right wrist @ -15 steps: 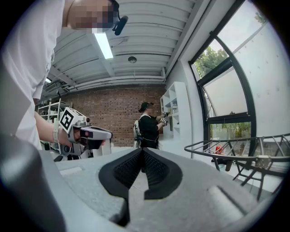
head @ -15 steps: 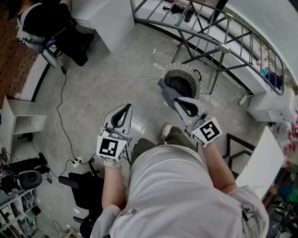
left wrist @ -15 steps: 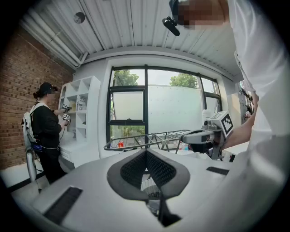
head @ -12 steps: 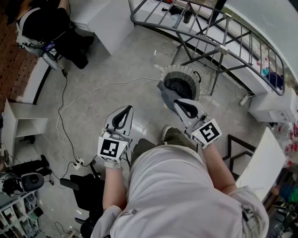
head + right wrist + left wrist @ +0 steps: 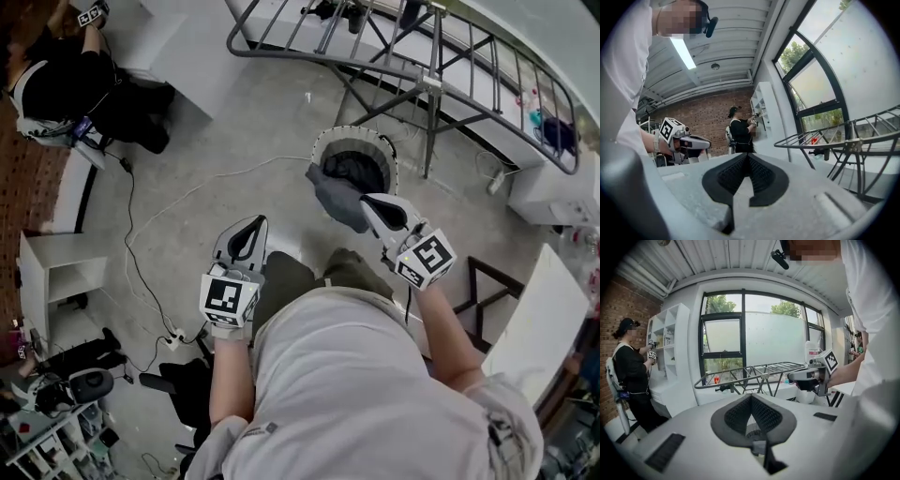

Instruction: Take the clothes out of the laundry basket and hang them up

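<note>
Grey flooring (image 5: pixel 216 112) is shown beneath the left gripper (image 5: pixel 246 225) and right gripper (image 5: pixel 369 201), both clenched empty. Clothes (image 5: pixel 354 171) are seen heaped in the laundry basket (image 5: pixel 354 134) just ahead of the right gripper, drying rack (image 5: pixel 429 82) beyond.

The right hand-held gripper (image 5: pixel 372 202) has lifted slightly beside the basket (image 5: pixel 349 134).

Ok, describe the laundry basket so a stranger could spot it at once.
Find the metal drying rack by the window. On the floor right beside its legs stands the laundry basket. It is the only round, pale-rimmed tub there, with dark clothes inside and a grey garment draped over its rim.
</note>
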The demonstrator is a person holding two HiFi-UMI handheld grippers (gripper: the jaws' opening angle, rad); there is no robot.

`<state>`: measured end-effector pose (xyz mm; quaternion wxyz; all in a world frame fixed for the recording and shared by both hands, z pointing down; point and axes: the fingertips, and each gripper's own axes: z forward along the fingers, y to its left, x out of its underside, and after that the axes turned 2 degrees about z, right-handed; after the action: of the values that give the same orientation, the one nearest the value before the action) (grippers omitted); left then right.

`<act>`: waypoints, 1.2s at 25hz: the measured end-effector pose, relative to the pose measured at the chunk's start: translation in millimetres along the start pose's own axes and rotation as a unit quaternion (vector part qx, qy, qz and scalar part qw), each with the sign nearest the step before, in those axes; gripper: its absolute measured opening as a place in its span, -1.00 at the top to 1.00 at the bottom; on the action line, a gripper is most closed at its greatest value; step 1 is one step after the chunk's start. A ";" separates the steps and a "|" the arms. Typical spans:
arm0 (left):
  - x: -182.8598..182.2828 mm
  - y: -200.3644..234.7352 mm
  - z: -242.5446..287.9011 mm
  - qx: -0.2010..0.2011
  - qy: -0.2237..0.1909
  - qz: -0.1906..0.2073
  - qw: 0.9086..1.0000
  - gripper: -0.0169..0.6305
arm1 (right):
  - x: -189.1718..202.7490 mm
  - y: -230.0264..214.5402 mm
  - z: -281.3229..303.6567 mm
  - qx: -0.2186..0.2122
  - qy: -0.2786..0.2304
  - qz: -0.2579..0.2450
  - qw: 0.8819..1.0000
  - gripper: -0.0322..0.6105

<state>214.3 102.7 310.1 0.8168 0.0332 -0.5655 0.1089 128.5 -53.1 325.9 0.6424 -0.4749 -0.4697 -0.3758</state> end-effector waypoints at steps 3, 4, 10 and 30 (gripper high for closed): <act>3.6 5.7 20.2 0.025 0.010 0.003 1.000 0.95 | 10.1 -24.4 -2.7 0.035 0.006 0.012 0.999 0.88; 5.2 10.2 28.7 0.031 0.015 0.008 0.999 0.95 | 12.0 -31.3 -1.3 0.044 0.007 0.014 0.999 0.88; 17.7 60.9 95.7 0.072 0.019 -0.001 0.997 0.95 | 19.9 -76.9 29.5 0.109 0.015 0.027 0.994 0.88; 68.2 154.7 302.8 0.425 0.145 0.085 0.890 0.94 | 52.1 -138.5 114.0 0.435 0.043 0.173 0.883 0.88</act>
<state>-73.7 209.3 471.5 0.7853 0.3122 -0.3412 0.4116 -13.8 17.9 423.8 0.8587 -0.2054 -0.4682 -0.0365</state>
